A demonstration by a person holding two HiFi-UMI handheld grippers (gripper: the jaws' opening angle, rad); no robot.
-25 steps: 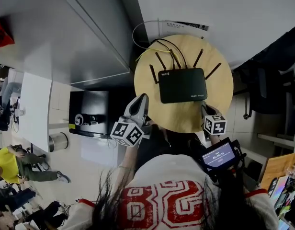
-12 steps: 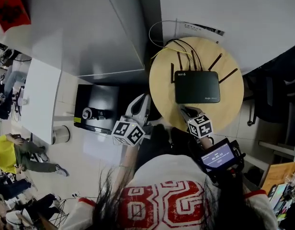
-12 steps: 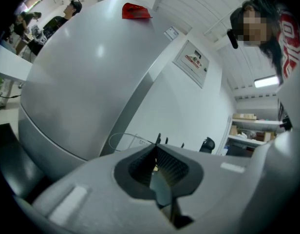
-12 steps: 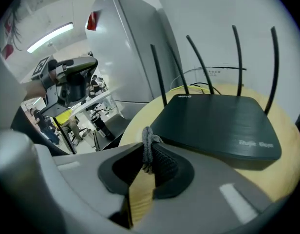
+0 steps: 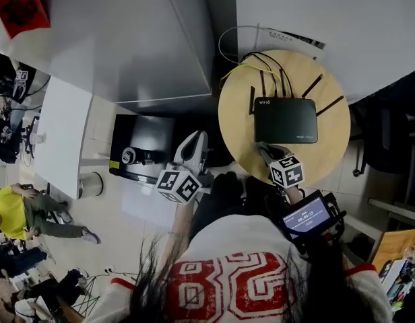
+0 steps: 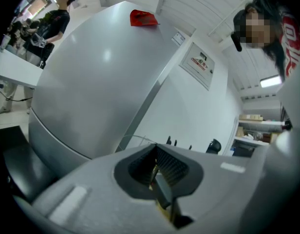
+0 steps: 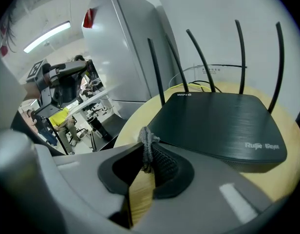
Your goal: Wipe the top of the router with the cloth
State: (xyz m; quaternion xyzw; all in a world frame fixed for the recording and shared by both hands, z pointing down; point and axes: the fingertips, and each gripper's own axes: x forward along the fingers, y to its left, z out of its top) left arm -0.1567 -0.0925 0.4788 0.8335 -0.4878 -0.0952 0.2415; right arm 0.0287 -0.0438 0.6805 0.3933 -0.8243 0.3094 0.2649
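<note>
A black router (image 5: pixel 285 120) with several upright antennas lies flat on a round wooden table (image 5: pixel 234 113). My right gripper (image 5: pixel 264 151) is at the table's near edge, its tips just short of the router's front left corner. In the right gripper view the router (image 7: pixel 223 126) fills the space ahead, and the right gripper (image 7: pixel 147 155) is shut on a small bunch of grey cloth (image 7: pixel 148 141) that pokes out above the jaws. My left gripper (image 5: pixel 194 143) hangs off the table to the left over the floor. In its own view the left gripper (image 6: pixel 157 172) is shut, with nothing seen held.
Cables (image 5: pixel 265 62) run from the router's back to the wall. A tall grey cabinet (image 5: pixel 126 39) stands left of the table, with a black box (image 5: pixel 143 147) on the floor below it. A dark chair (image 5: pixel 389 133) is at the right. People (image 5: pixel 19 214) are at the far left.
My right gripper has moved left along the table's front edge, from below the router's right corner to below its left part. The head view has shifted too. The left gripper has held its place.
</note>
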